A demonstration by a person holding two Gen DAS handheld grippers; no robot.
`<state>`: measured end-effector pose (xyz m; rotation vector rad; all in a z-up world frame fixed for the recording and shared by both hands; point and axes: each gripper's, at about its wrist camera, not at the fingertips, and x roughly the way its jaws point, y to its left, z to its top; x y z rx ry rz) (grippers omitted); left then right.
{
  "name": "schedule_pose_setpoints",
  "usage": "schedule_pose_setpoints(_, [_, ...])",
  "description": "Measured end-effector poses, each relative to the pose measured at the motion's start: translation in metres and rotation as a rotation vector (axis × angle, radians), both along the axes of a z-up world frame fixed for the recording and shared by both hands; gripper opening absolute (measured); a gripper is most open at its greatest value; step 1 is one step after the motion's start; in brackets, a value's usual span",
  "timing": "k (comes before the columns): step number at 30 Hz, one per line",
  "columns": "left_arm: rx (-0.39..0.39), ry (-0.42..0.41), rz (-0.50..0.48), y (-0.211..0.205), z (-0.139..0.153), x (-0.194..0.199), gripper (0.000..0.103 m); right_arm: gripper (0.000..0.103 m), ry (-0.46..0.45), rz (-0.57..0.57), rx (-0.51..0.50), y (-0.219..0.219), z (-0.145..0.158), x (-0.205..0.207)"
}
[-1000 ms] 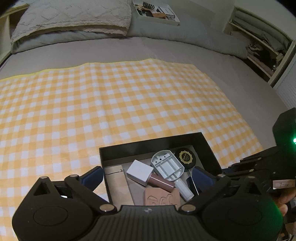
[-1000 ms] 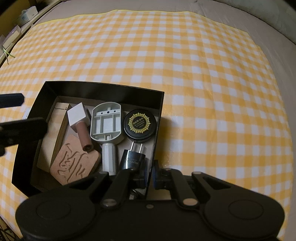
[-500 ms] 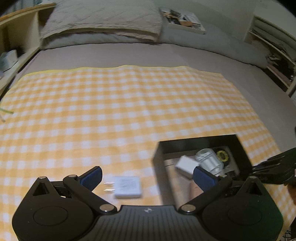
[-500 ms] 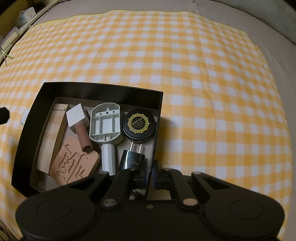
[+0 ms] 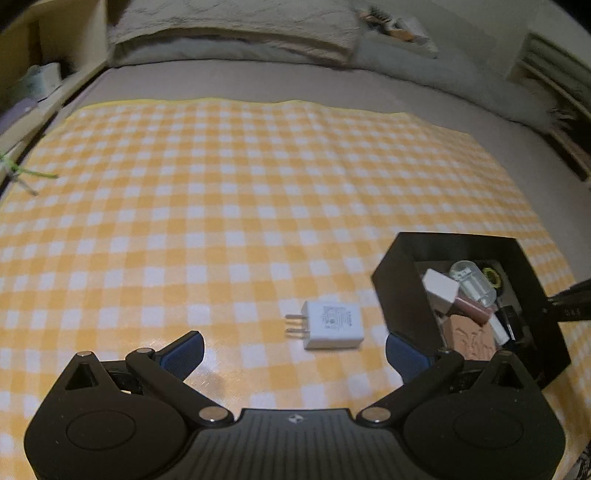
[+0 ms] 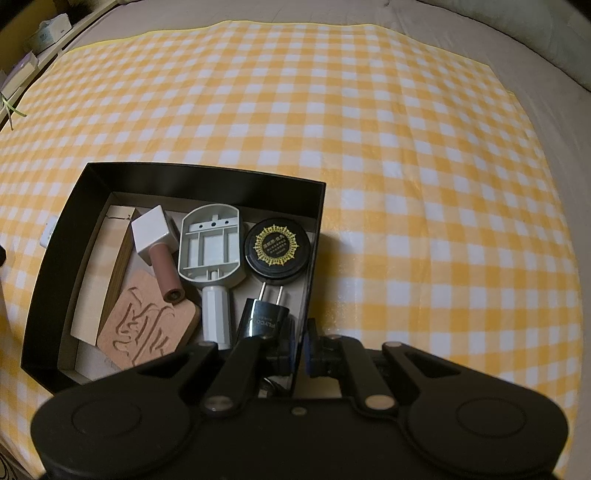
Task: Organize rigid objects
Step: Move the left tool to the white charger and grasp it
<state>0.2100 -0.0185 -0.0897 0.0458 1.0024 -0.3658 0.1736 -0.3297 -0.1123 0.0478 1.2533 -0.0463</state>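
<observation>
A white plug adapter (image 5: 331, 325) lies flat on the yellow checked cloth, prongs to the left, just left of the black box (image 5: 402, 295). My left gripper (image 5: 293, 350) is open, its blue pads on either side of the adapter and a little nearer the camera. In the right wrist view the black box (image 6: 207, 181) holds a white cube (image 6: 149, 229), a grey plastic holder (image 6: 212, 243), a round black tin (image 6: 277, 251), a carved cork piece (image 6: 146, 325) and a black plug (image 6: 264, 319). My right gripper (image 6: 301, 345) is shut on the box's right wall.
The checked cloth (image 5: 221, 192) covers a grey bed with pillows (image 5: 236, 26) at the far end. Shelves (image 5: 33, 88) run along the left side and more shelving (image 5: 554, 88) stands at the far right. The adapter's edge peeks out left of the box (image 6: 48, 234).
My left gripper has swung left, away from above the box, and now frames the white adapter on the cloth. The right gripper has kept its hold on the box wall.
</observation>
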Motion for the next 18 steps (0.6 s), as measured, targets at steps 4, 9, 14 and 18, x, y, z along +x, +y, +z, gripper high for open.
schedule_pose_setpoints(4, [-0.036,-0.071,-0.076,-0.003,-0.009,0.004,0.103,0.005,0.0,-0.014,0.003,-0.001,0.0,0.0])
schedule_pose_setpoints(9, [-0.024,-0.095,-0.215,-0.019,-0.026,0.006,0.103,0.005,-0.001,-0.015,0.005,-0.002,0.002,0.0])
schedule_pose_setpoints(14, [-0.061,-0.087,-0.292,-0.028,-0.047,0.006,0.103,0.005,-0.003,-0.008,-0.001,-0.001,0.001,-0.001])
schedule_pose_setpoints(18, [-0.067,-0.086,-0.315,-0.032,-0.058,0.008,0.103,0.005,-0.002,-0.006,0.012,-0.005,0.002,-0.002])
